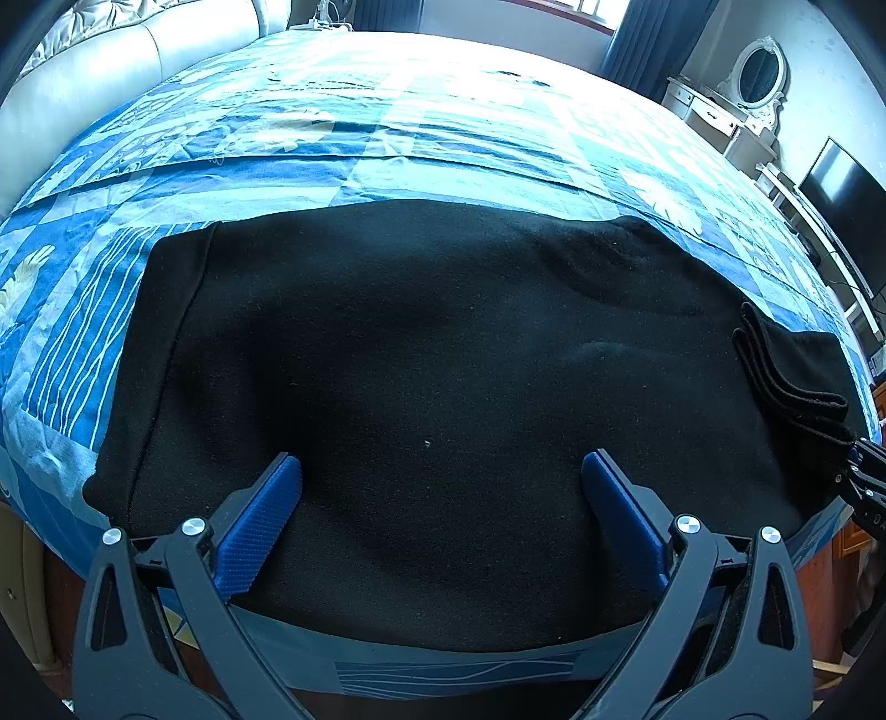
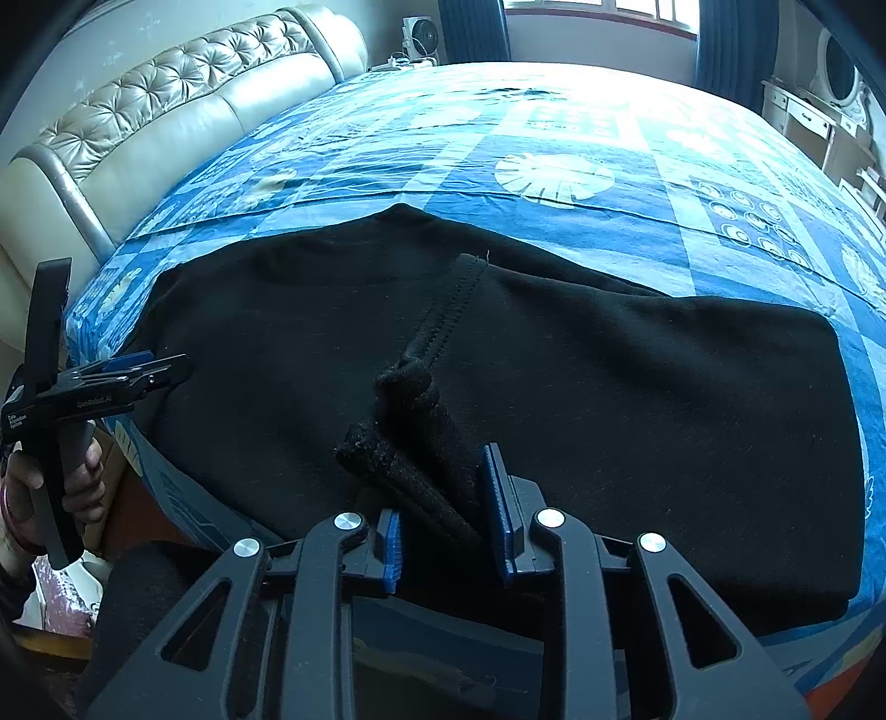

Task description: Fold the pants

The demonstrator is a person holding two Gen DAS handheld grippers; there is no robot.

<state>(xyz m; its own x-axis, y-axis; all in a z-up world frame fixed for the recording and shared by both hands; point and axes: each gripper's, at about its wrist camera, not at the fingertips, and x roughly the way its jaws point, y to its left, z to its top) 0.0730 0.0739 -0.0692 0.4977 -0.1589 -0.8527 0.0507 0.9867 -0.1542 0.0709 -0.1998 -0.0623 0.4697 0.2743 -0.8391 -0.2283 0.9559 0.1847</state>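
Note:
Black pants point(image 1: 443, 360) lie spread flat on the blue patterned bedspread point(image 1: 387, 138), close to the bed's near edge. My left gripper point(image 1: 441, 465) hovers wide open over their near part, nothing between its blue pads. In the right wrist view the pants point(image 2: 637, 415) show a stitched hem edge point(image 2: 404, 399) bunched into a thick fold. That fold runs between the jaws of my right gripper point(image 2: 443, 482), which stand partly apart and are not pressing it. The left gripper point(image 2: 127, 368), held by a hand point(image 2: 83, 487), appears at the left. The hem layers point(image 1: 792, 376) show at the pants' right end.
A padded beige headboard point(image 2: 166, 122) runs along the left. A white dresser with an oval mirror point(image 1: 720, 116) and a dark screen point(image 1: 841, 194) stand to the right. A fan point(image 2: 421, 36) sits beyond the bed by the window. Bare bedspread stretches beyond the pants.

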